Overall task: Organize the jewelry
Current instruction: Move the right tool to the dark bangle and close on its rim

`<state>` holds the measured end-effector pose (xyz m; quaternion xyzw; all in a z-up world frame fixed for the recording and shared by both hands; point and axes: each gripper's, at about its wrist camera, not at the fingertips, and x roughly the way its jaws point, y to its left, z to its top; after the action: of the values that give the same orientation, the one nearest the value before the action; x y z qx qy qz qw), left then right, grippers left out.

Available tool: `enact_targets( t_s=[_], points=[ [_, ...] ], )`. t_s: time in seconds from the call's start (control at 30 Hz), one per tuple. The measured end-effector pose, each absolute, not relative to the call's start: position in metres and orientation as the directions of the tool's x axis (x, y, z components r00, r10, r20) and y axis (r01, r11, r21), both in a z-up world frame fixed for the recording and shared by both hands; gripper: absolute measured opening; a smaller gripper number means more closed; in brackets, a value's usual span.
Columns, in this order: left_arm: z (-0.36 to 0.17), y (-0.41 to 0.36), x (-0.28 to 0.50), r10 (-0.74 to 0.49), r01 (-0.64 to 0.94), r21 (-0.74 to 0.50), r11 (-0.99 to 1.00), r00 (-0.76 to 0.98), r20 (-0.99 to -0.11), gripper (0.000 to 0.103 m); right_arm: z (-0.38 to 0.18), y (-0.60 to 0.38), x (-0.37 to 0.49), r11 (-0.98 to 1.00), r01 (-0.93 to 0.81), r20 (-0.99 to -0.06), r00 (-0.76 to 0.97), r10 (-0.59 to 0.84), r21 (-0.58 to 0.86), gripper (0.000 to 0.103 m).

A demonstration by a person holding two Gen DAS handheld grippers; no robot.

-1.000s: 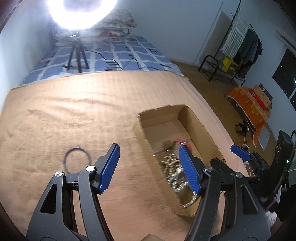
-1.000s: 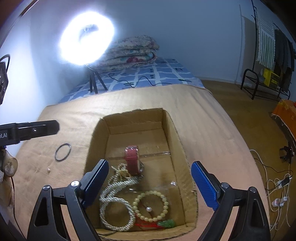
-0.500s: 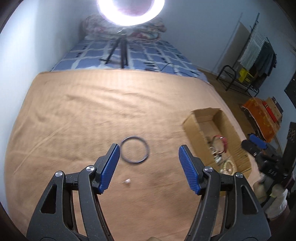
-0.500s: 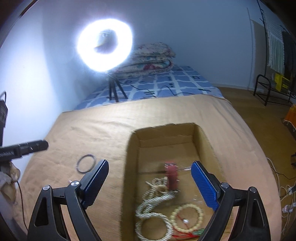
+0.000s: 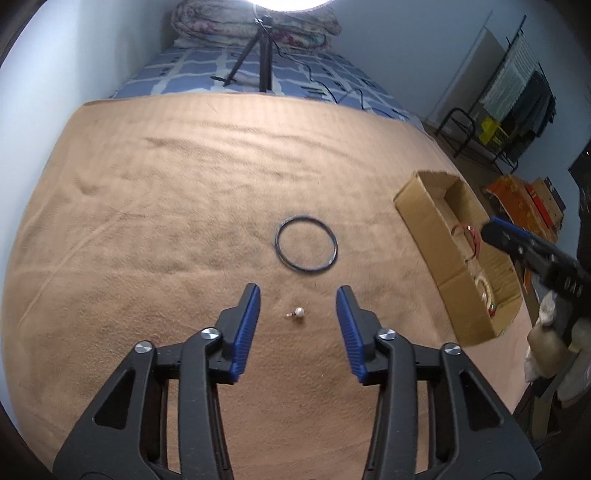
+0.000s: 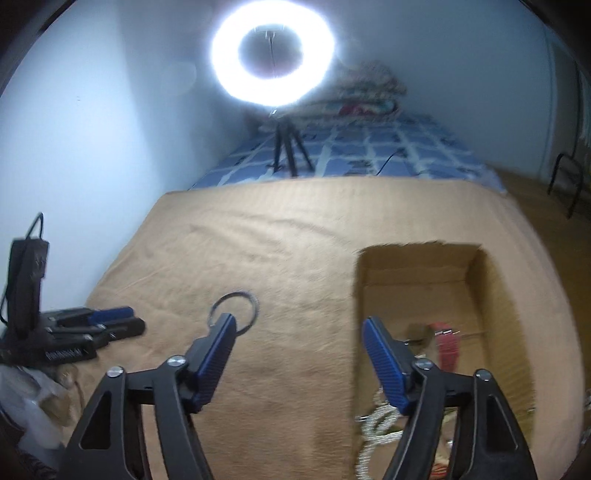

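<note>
A small pearl earring (image 5: 297, 313) lies on the tan blanket (image 5: 166, 229) between the fingers of my open, empty left gripper (image 5: 298, 295). A thin black ring bangle (image 5: 306, 244) lies just beyond it; it also shows in the right wrist view (image 6: 233, 309). A cardboard box (image 5: 424, 214) at the right holds a red band (image 6: 447, 345), pearl strands (image 6: 376, 424) and a bead bracelet (image 5: 484, 290). My right gripper (image 6: 299, 332) is open and empty, its right finger over the box's near left wall (image 6: 356, 332). It shows in the left wrist view (image 5: 517, 243).
A ring light on a tripod (image 6: 273, 55) stands on the blue checked bedding (image 6: 369, 155) behind the blanket, with folded quilts (image 5: 255, 26) at the wall. The left gripper shows in the right wrist view (image 6: 92, 325). A clothes rack (image 5: 517, 107) stands at the far right.
My left gripper has swung left from the box to the pearl earring and bangle, and its jaws have narrowed. My right gripper has shifted left, off the box's middle, and tilted up.
</note>
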<state>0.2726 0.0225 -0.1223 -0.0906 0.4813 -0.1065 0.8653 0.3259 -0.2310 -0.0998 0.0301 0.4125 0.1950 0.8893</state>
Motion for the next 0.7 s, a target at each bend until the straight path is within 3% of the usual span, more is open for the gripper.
enact_targets(
  t_s=[0.23, 0.6, 0.7],
  points=[
    [-0.144, 0.014, 0.27, -0.292, 0.167, -0.241, 0.956, 0.466, -0.835, 0.038, -0.116, -0.206, 0.344, 0.9, -0.331, -0.755, 0.501, 0.423, 0.284, 0.054],
    [-0.172, -0.003, 0.276, -0.262, 0.255, -0.162, 0.953, 0.43, -0.864, 0.038, -0.157, -0.171, 0.386, 0.881, -0.255, -0.797, 0.379, 0.471, 0.399, 0.043],
    [-0.177, -0.007, 0.279, -0.25, 0.275, -0.138, 0.952, 0.429, -0.868, 0.031, -0.167, -0.168, 0.397, 0.877, -0.224, -0.802, 0.356, 0.48, 0.426, 0.04]
  ],
)
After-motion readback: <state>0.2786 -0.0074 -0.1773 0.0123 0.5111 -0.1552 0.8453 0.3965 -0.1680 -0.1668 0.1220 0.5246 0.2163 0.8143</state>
